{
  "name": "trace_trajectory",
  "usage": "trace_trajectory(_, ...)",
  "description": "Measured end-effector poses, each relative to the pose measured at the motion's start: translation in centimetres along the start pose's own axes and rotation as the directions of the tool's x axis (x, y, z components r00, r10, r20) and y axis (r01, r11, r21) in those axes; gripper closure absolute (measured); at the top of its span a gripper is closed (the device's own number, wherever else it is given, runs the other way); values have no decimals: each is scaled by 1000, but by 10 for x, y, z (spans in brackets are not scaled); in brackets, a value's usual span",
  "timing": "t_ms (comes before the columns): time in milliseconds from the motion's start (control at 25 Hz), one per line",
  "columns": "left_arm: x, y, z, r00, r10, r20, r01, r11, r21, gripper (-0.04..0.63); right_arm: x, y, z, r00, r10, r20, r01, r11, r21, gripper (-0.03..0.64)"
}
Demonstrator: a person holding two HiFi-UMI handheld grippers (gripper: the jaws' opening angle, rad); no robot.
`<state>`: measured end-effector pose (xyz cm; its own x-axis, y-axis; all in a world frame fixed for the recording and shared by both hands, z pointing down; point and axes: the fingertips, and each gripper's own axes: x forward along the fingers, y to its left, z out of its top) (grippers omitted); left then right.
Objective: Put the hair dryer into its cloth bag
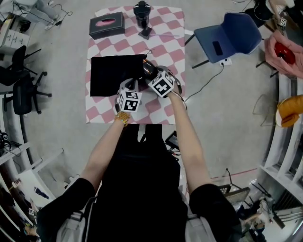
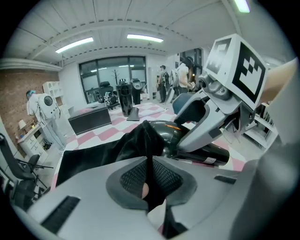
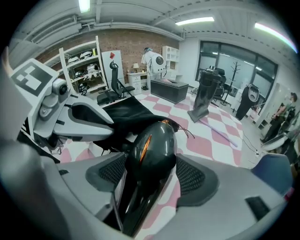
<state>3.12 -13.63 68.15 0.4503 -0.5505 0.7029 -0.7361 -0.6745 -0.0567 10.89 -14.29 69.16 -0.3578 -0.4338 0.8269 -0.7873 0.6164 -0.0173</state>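
Observation:
A black cloth bag lies flat on the pink-and-white checked table. The glossy black hair dryer rests at the bag's right edge, by its mouth. My left gripper is shut on a raised fold of the bag's edge, the cloth pinched between its pads. My right gripper stands wide around the dryer's rounded body, which lies between its jaws with the handle toward the camera. In the left gripper view the right gripper sits over the dryer.
A dark tissue box and a black upright appliance stand at the table's far end. A blue chair is to the right of the table, and a black office chair to the left.

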Motion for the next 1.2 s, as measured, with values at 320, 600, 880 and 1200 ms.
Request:
trace_trajectory(320,-19,14,-1,1000,4,21,-4,1000,-1,554,2,2,-26,992,32,-122,-25,998,58,285)
trace_trajectory(600,-32,38,-6,999,40,34,-39,999,-23,554,-5,12,-33,997,62,-47,-52,979,198,285)
trace_trajectory(880,-45,69,-5,994,82,68,-81,997,-19,554,-31,8,-74,991,-8,-131,49,951,306,285)
trace_trajectory(1200,-66,63,-8,994,-19,107,12,998,66,552,-64,27,-37,984,-150,-98,90,886,-455,285)
